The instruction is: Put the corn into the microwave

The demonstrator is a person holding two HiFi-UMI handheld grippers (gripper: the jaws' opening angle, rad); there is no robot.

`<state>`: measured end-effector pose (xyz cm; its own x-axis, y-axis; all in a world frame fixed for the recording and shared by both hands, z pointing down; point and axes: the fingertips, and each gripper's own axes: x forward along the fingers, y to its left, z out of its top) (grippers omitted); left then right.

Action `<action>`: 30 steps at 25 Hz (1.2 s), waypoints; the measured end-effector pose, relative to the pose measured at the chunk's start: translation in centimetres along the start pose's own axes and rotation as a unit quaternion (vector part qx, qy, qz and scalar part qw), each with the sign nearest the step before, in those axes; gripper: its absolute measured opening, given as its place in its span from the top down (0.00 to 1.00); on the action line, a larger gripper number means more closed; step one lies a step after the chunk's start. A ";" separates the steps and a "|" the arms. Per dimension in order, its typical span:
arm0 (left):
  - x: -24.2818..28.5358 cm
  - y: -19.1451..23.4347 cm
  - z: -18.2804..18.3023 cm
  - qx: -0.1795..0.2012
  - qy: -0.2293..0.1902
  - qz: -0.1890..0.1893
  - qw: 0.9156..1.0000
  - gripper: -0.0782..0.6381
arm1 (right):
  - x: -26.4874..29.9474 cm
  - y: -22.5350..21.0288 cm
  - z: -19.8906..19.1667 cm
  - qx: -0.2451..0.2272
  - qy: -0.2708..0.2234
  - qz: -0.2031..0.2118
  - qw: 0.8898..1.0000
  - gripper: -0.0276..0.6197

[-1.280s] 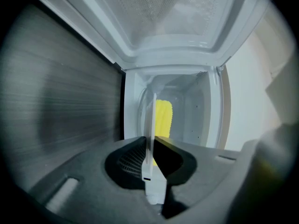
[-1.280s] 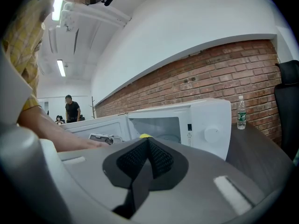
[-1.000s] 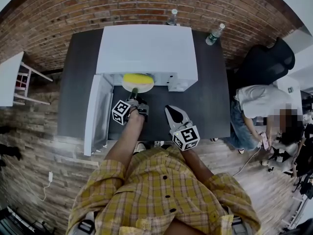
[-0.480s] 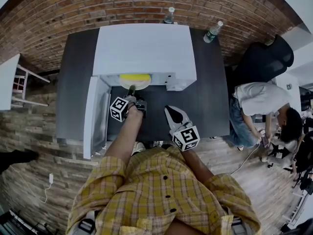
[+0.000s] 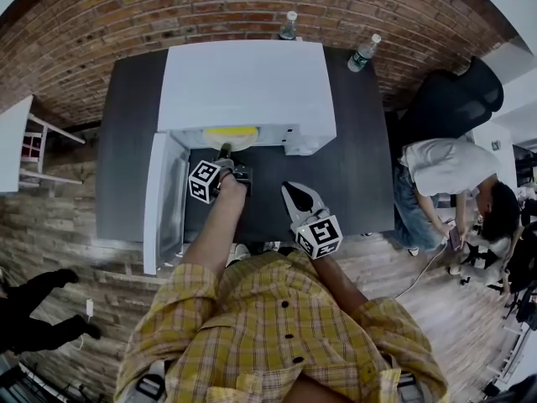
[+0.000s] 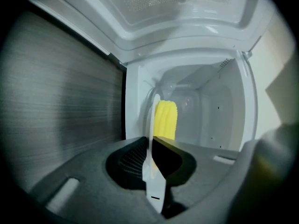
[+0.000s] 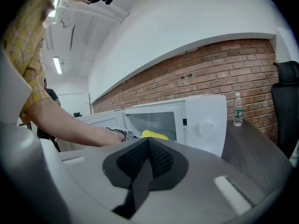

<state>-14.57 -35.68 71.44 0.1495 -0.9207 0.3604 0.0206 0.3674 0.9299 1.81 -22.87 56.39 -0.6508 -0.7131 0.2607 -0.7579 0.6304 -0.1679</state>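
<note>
A yellow corn cob (image 6: 165,120) lies on a white plate (image 6: 151,125) inside the open white microwave (image 5: 247,82). My left gripper (image 5: 225,154) reaches into the oven mouth. It is shut on the plate's near rim, and its jaws have just been closing on that rim. Only a strip of the corn (image 5: 231,131) shows under the oven's top edge in the head view. The right gripper view shows the corn (image 7: 155,135) through the opening. My right gripper (image 5: 295,193) hovers shut and empty over the dark table (image 5: 361,166), right of the left one.
The microwave door (image 5: 164,200) swings open to the left. Two water bottles (image 5: 289,25) (image 5: 365,54) stand behind the oven by the brick wall. A black chair (image 5: 457,99) and a seated person (image 5: 445,175) are at the right.
My left gripper has pushed the plate with the corn deeper into the microwave, so less yellow shows. The right gripper has stayed put.
</note>
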 end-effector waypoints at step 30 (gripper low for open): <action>-1.7 -0.9 -2.1 -0.043 0.060 -0.030 0.997 0.65 | -1.0 0.0 0.1 0.007 -0.011 -0.004 1.000 0.95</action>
<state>-12.74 -34.19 69.85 0.2621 -0.9210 0.2884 0.1177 0.3271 0.9376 2.48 -22.16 56.01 -0.6460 -0.7244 0.2406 -0.7631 0.6210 -0.1791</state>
